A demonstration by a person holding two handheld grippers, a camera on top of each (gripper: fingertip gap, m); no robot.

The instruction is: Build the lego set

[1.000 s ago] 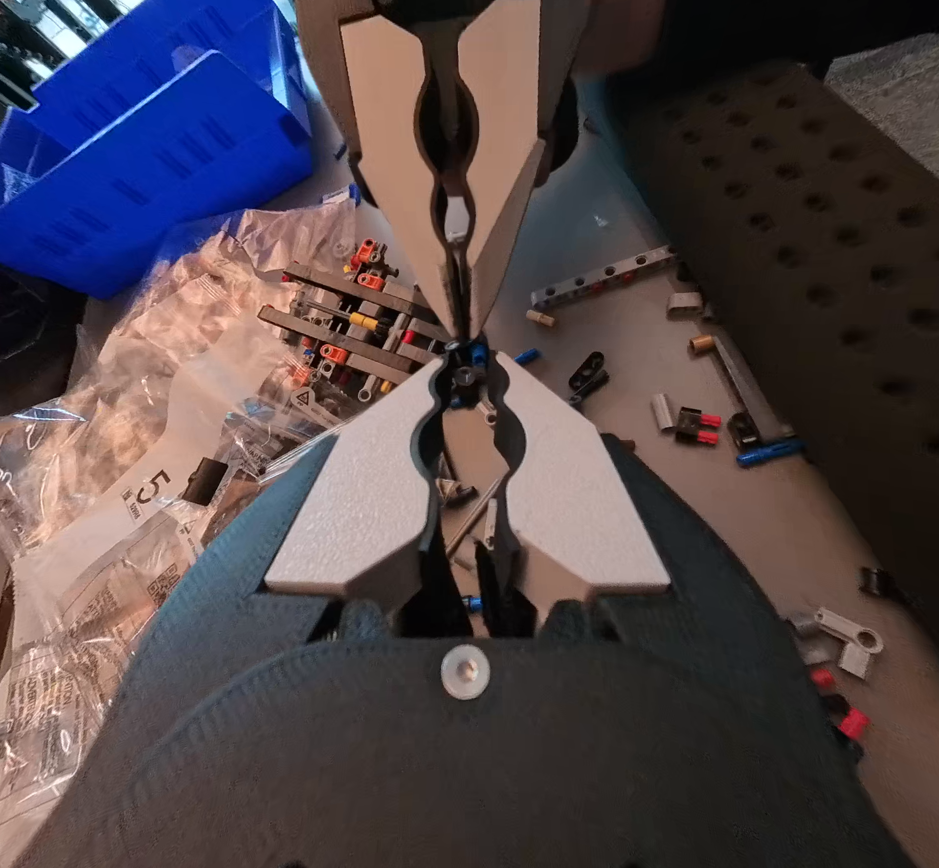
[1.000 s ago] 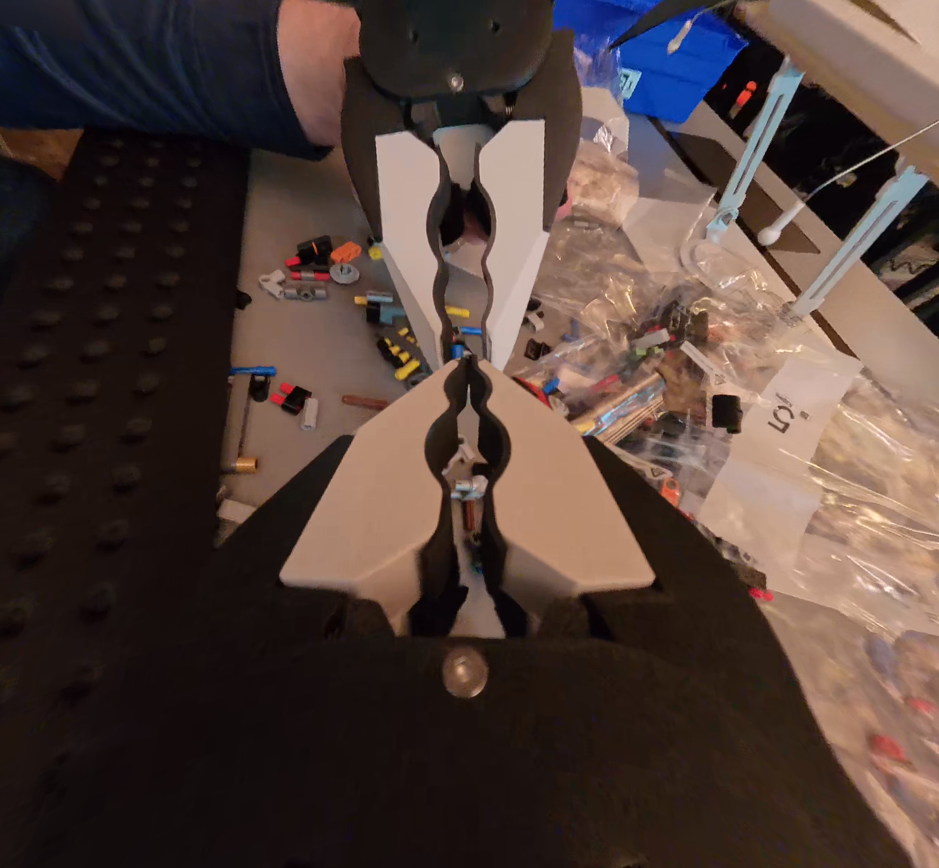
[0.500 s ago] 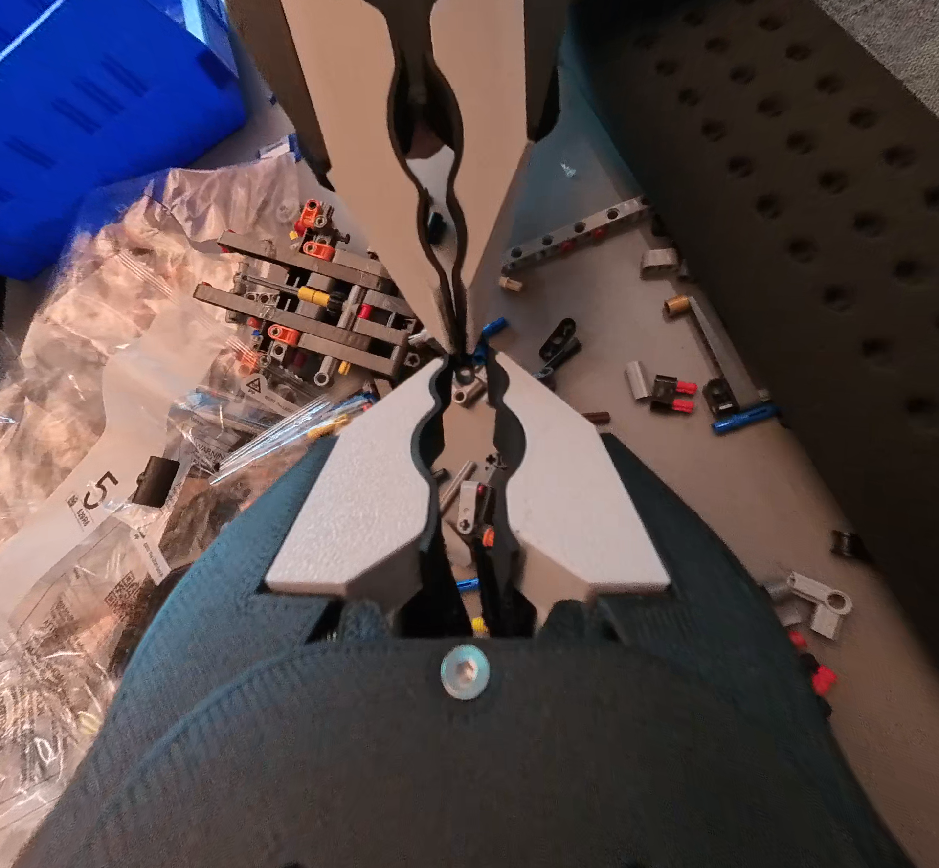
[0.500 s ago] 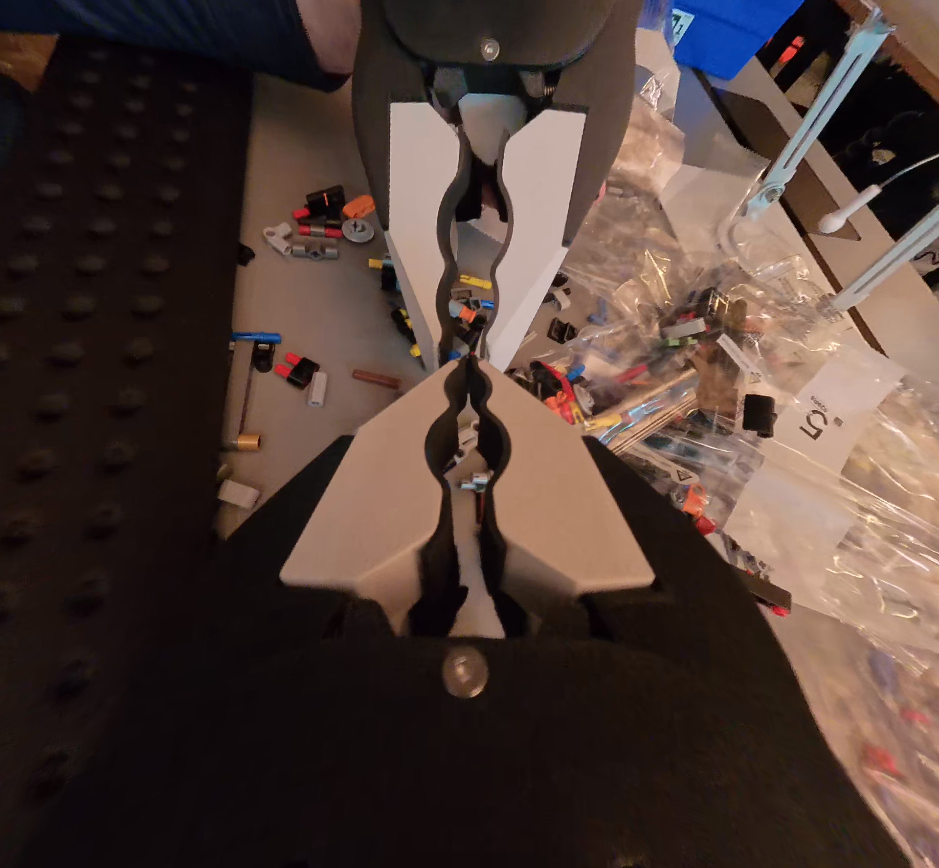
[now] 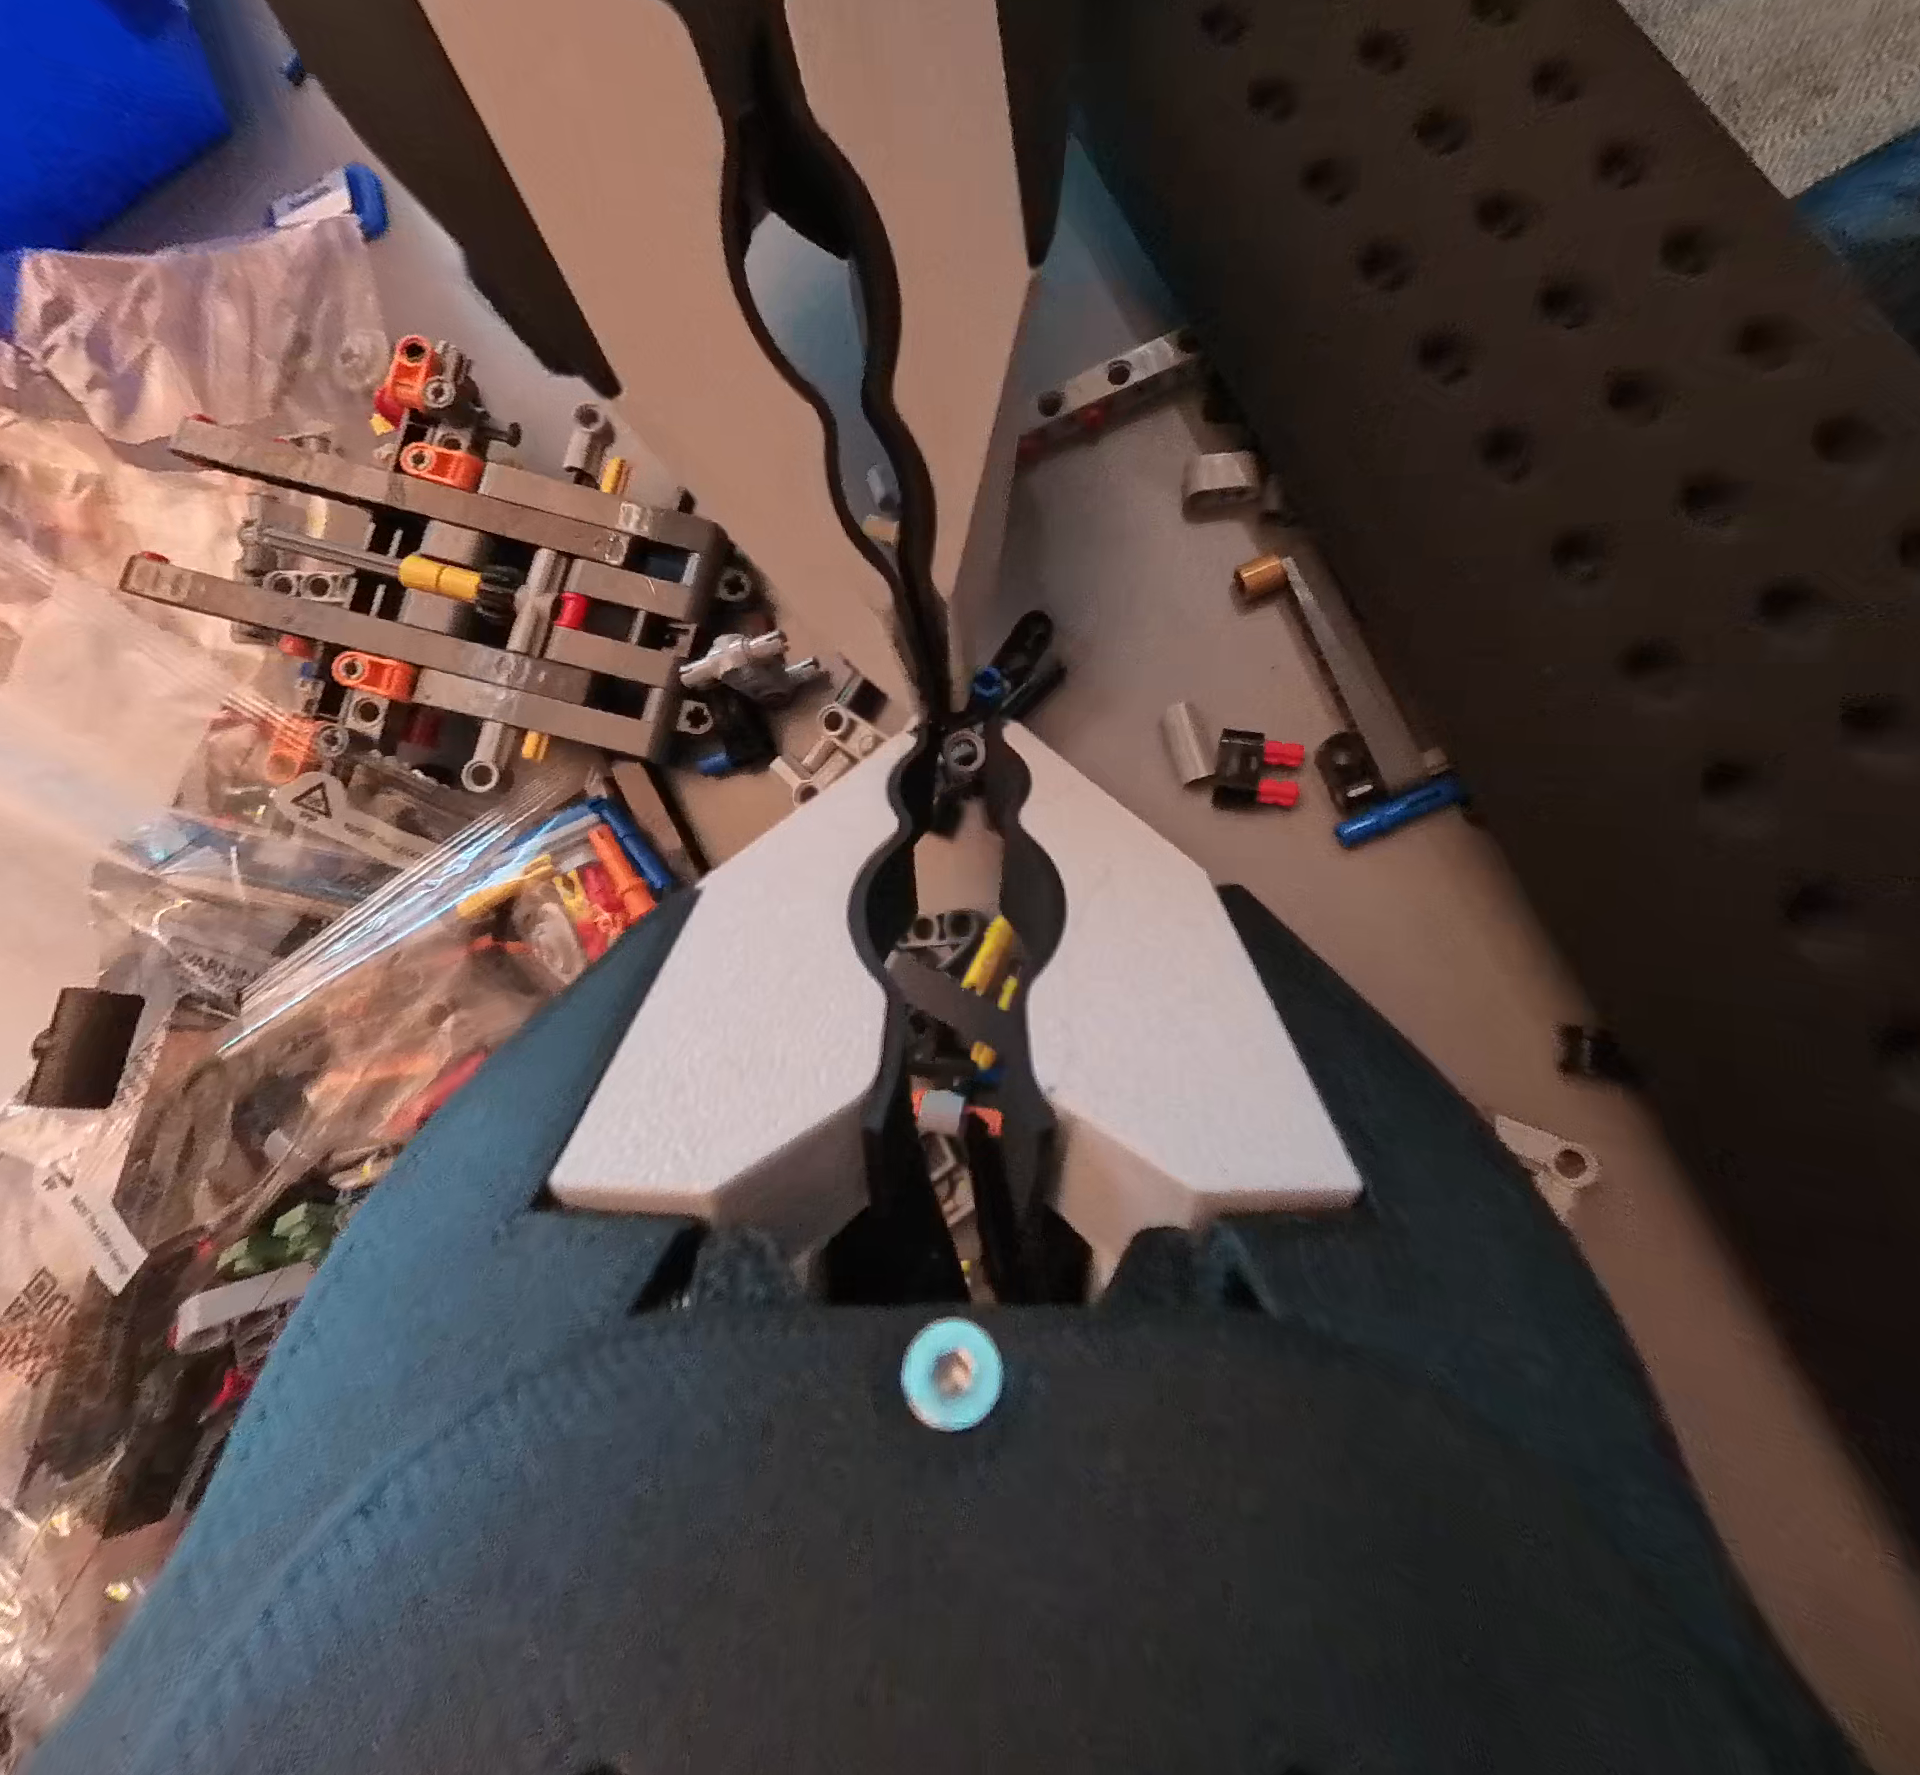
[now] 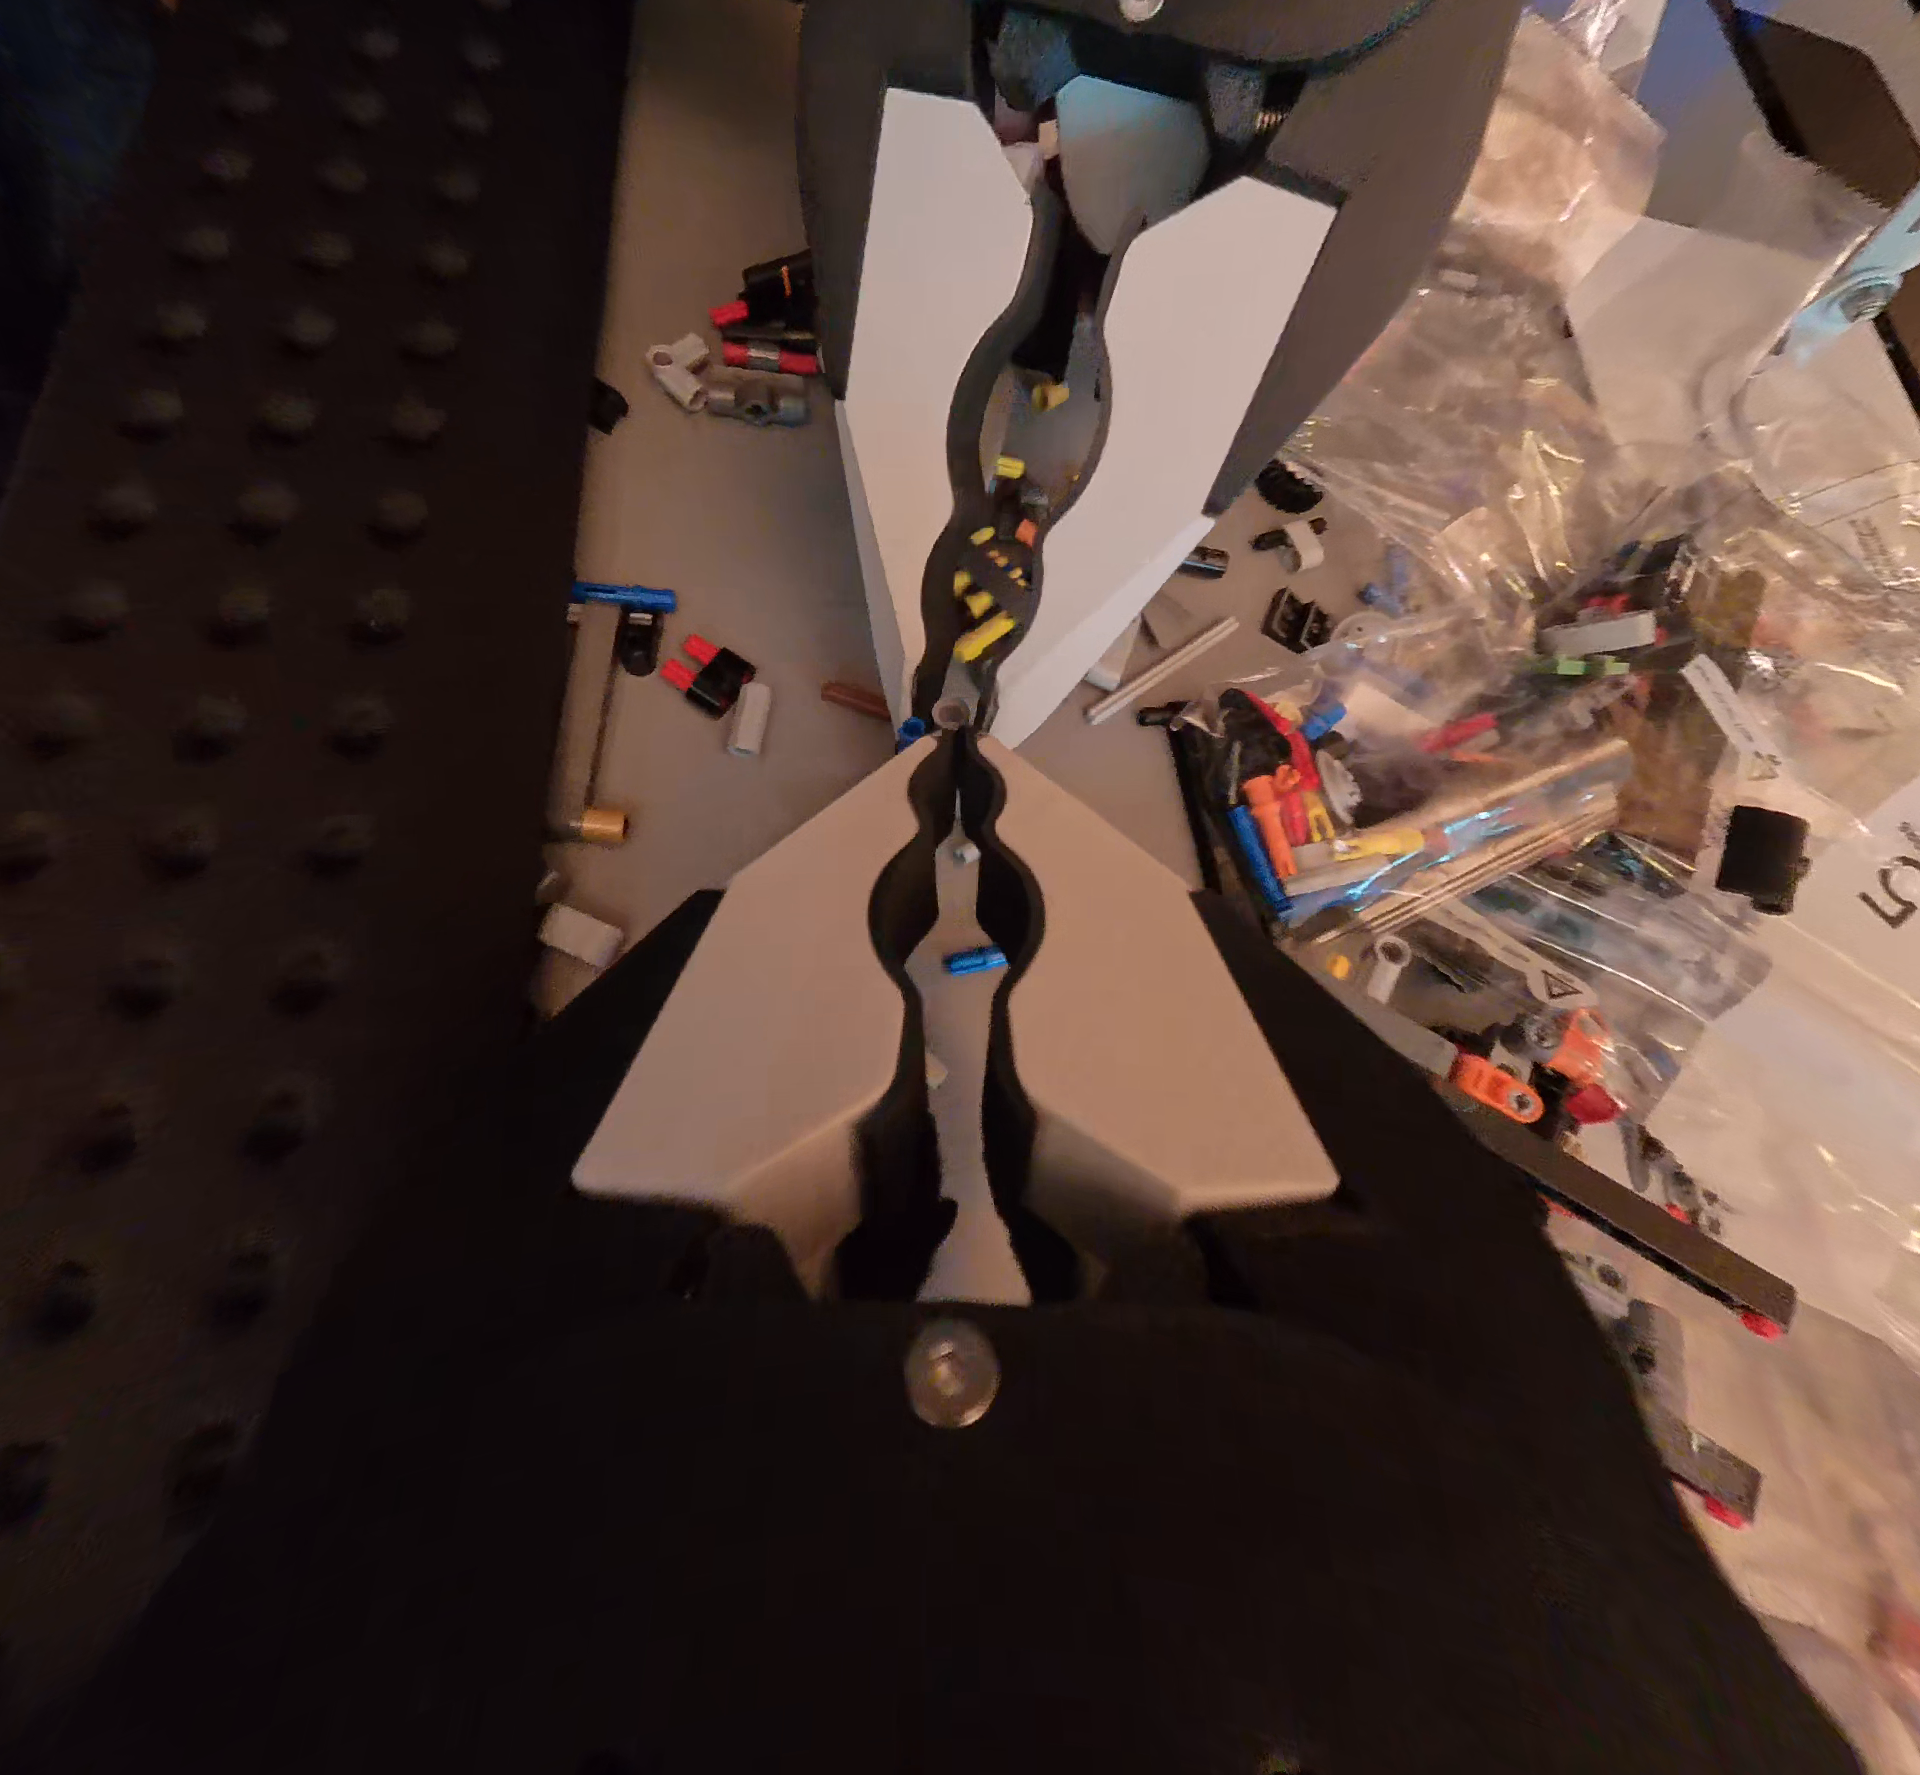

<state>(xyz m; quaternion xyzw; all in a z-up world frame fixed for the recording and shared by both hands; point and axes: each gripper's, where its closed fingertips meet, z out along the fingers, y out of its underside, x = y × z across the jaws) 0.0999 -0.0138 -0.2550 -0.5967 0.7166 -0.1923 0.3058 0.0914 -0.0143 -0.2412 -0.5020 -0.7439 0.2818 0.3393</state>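
1. While both wrist cameras look down at the cluttered grey desk, I have my two claws meeting tip to tip above it.
2. My left claw is clamped on a small grey round connector piece, which sits right at its tips.
3. My right claw comes in from the opposite side with its fingers pressed together at the very tip, touching that same grey connector; a small blue pin end shows just beside the meeting point, but I cannot tell which claw carries it.
4. The part-built dark grey beam frame with orange, yellow and red connectors lies flat on the desk, left of the claw tips in the left wrist view, partly on the clear plastic parts bags.
5. Loose pieces lie on the other side: a black block with two red pins, a long blue pin, a thin grey axle with a tan bush, and a light grey holed beam.
6. A black studded mat runs along the desk edge.
7. A blue plastic bin sits at the far corner, beyond the bags.
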